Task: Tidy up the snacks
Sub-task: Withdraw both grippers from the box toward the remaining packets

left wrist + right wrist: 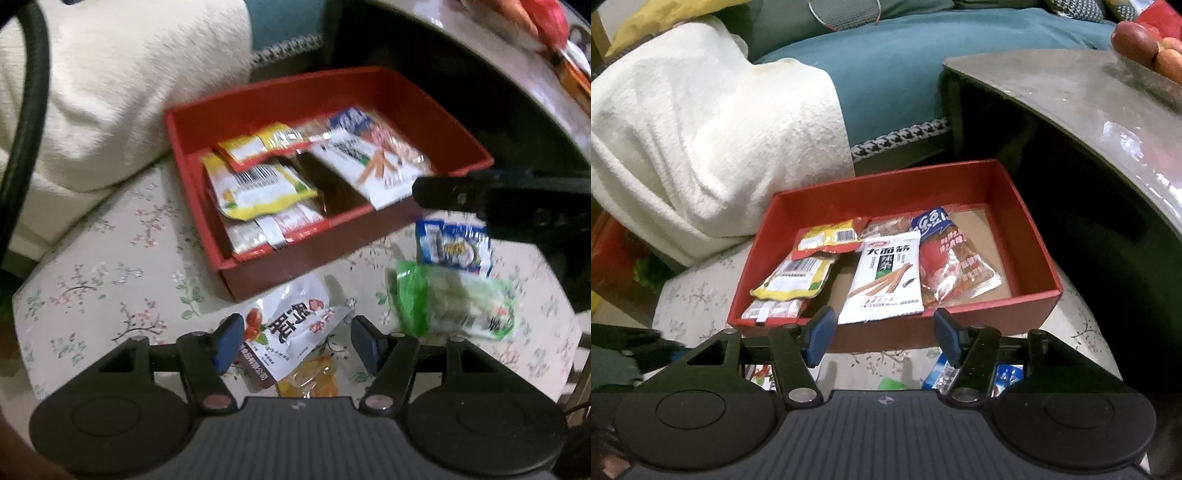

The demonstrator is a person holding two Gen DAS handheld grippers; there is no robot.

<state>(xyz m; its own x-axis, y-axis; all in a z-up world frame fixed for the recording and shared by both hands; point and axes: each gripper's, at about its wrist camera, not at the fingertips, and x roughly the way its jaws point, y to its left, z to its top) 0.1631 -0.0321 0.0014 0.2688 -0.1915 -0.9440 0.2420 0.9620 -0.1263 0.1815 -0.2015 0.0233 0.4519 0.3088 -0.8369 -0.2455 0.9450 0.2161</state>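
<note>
Mid-collection: several snack packets already inside the red rectangular cardboard box (258, 107), which sits on the floral-patterned cushion (110, 258) toward its far edge. Left gripper (291, 343) open and empty, poised above the white crinkled packet with dark lettering (295, 325) lying just before the box's near wall. Right gripper (882, 336) open, empty, near the box's front wall. Probably next: lowering, pinching that packet, lifting it over the wall. Green translucent bag (454, 302) and blue-white packet (454, 247) waiting near the cushion's right edge.
</note>
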